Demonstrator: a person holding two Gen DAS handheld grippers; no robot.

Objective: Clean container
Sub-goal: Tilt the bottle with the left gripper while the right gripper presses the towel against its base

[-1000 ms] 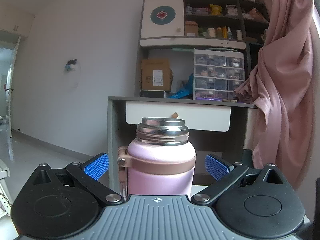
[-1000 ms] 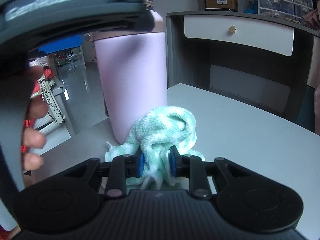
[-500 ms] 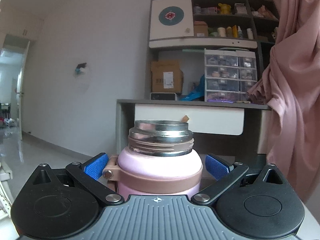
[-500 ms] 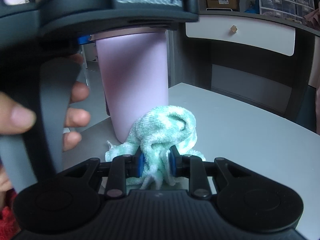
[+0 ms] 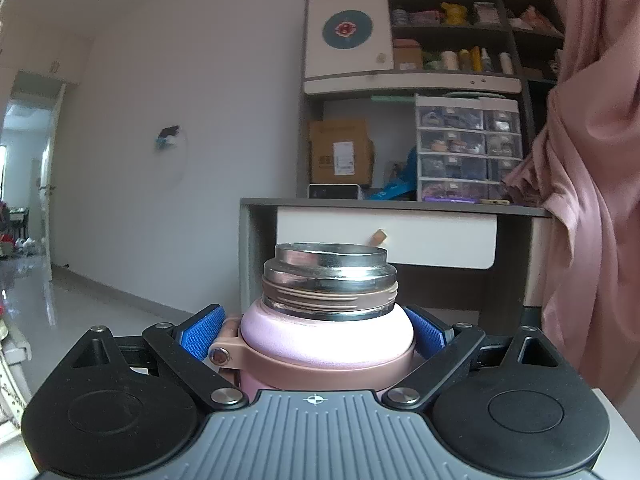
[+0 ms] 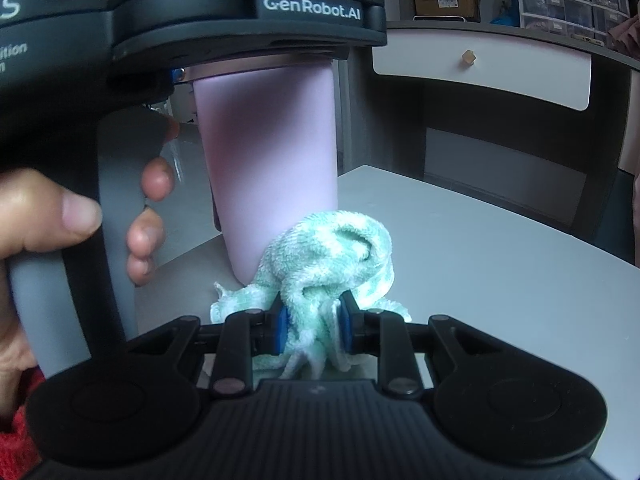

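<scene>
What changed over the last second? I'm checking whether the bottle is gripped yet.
The left gripper came down around the pink bottle; its blue pads now flank the shoulder, contact unclear. The right gripper stayed shut on the green cloth on the table.

Black linkage grippers (image 6: 311,326) — blue pads (image 5: 199,331), silver screws, "GenRobot.AI" lettering — and a red sleeve (image 6: 20,420).

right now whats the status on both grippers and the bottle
Left gripper open, pads flanking the pink bottle, lid off. Right gripper shut on green cloth at the bottle's base. Nothing in the way.
</scene>
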